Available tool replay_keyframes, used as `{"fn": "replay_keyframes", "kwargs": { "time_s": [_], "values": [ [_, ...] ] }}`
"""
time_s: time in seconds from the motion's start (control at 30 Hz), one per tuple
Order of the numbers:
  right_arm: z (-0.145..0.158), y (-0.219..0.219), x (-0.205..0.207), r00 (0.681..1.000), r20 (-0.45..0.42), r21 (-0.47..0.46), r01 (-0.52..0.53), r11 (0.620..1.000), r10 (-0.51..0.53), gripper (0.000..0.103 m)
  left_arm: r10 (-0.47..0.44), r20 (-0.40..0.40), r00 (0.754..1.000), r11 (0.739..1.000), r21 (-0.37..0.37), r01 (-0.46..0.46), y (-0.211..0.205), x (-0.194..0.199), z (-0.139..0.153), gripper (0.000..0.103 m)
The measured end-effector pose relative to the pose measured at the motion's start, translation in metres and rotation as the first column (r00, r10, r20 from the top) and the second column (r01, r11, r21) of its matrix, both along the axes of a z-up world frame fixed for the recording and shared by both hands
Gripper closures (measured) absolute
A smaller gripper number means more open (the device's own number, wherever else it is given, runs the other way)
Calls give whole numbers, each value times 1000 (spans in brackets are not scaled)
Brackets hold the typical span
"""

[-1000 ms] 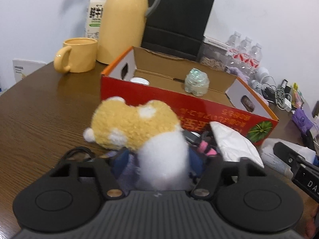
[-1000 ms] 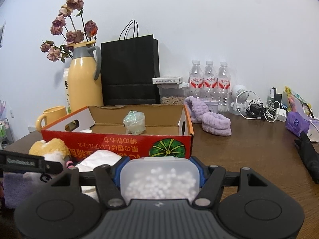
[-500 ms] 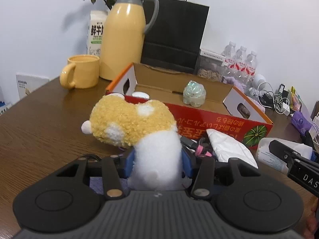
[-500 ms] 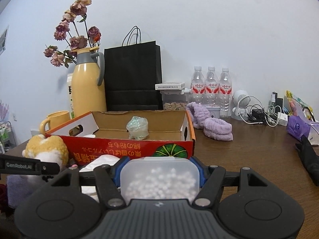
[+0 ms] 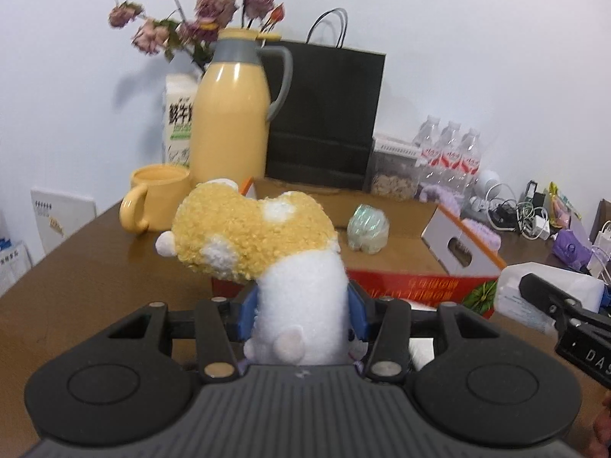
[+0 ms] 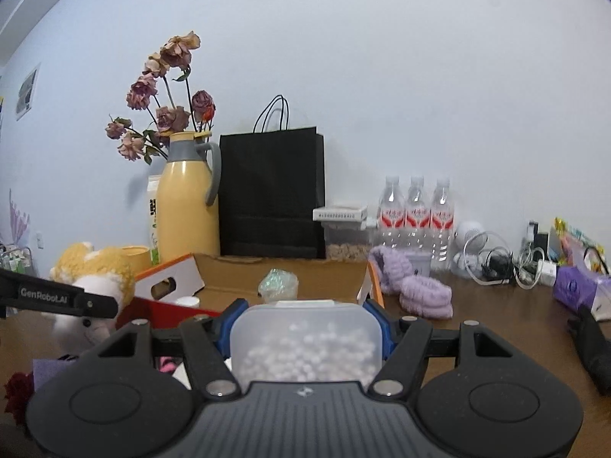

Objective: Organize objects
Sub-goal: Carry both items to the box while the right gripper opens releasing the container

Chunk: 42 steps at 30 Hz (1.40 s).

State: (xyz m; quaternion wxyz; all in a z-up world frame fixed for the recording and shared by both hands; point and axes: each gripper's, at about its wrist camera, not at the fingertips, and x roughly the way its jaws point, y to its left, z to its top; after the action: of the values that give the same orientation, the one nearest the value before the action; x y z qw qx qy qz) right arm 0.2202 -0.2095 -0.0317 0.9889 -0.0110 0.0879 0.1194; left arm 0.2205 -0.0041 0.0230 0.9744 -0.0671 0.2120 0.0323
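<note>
A plush toy with a curly yellow head, white patches and a smooth white body is sitting pinched by its body in the left gripper, the blue pads pressing into both flanks. The toy is hanging clear of the wooden table, its head tipping toward ten o'clock, in front of the near left corner of the open red cardboard box. At two o'clock from the head, a small iridescent wrapped object is resting inside that box. Farther right, the right gripper is clamping a translucent lidded container filled with small white beads, just short of the box's near wall at twelve o'clock.
</note>
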Motion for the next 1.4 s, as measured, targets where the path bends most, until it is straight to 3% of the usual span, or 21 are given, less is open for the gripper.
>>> {"fn": "replay_keyframes", "kwargs": {
  "time_s": [0.47,0.73,1.0,1.1,1.13,1.17,1.2,1.23,1.4],
  "values": [
    [33,29,73,997,74,-74,-31,997,36,38,-38,40,998,999,20,37,-9,75,28,54],
    [15,37,131,1000,18,-59,-19,998,20,38,-53,-20,998,999,14,53,-11,132,13,54],
    [-8,38,145,999,-47,-74,-31,997,28,38,-57,-67,996,997,42,60,-8,145,-4,54],
    [-8,38,147,996,-84,-78,-46,996,39,38,-49,-74,996,997,51,53,-10,144,-7,44],
    [-9,38,148,993,-105,-80,-52,995,43,33,-46,-68,997,997,53,50,-10,143,-7,31],
    [-10,38,149,991,-130,-83,-55,995,44,26,-43,-55,998,998,50,46,-10,141,-6,10],
    [-11,37,150,988,-146,-83,-53,995,41,7,-39,-39,998,998,43,41,-9,140,-5,0],
    [-11,37,150,988,-148,-78,-52,996,40,0,-27,-17,999,999,38,28,-9,137,-3,0],
    [-10,35,149,989,-148,-69,-39,997,28,0,-22,-23,1000,999,37,23,-9,138,0,0]
  ]
}}
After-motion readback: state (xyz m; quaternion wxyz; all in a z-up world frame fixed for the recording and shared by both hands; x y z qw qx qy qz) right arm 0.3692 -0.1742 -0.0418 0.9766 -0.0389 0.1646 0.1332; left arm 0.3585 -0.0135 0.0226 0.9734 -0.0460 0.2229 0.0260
